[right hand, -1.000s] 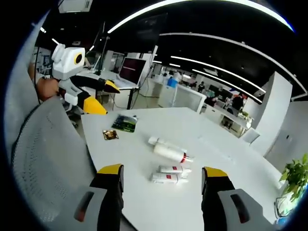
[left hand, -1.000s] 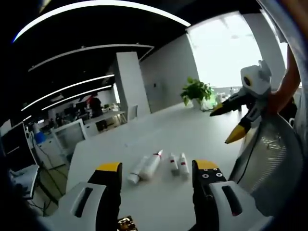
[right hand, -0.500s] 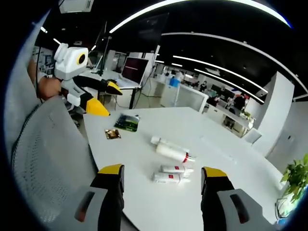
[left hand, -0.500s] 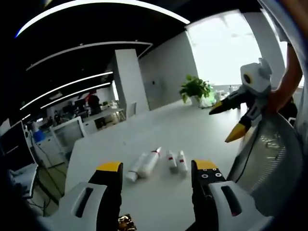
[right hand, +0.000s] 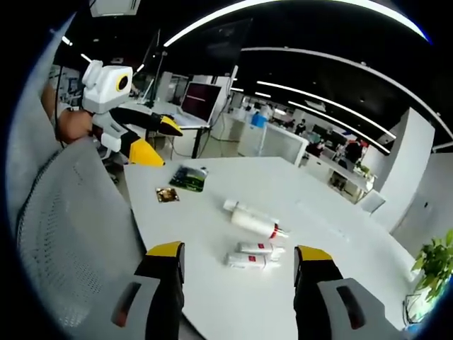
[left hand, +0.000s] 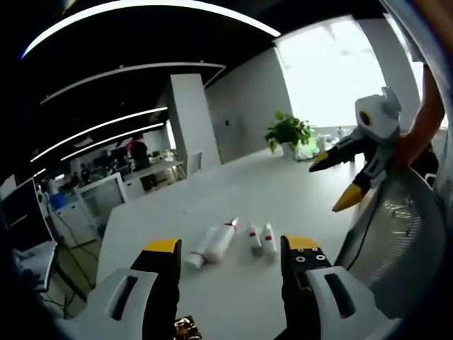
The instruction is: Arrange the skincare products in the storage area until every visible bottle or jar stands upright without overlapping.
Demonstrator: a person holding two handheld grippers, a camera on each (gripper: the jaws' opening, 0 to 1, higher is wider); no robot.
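Over the last second almost nothing has changed: both views drift slightly, which I read as my hands moving, and the products lie where they were. So no progress on the task yet; nothing stands upright.

Left tongs (left hand: 226,249): wide open, holding nothing, held above the near edge of the white table (left hand: 283,191). Right tongs (right hand: 239,253): likewise wide open and empty.

Four products lie on their sides near the table's middle, well ahead of both tongs: two larger white cylindrical bottles with red neck bands (right hand: 253,220) touching side by side, and just beside them two small white tubes with red label patches (right hand: 253,256) (also paired).

Labels too small to read; no brand legible. A dark green printed card (right hand: 188,178) and a small brown packet (right hand: 168,194) sit toward the table's corner, writing unreadable.
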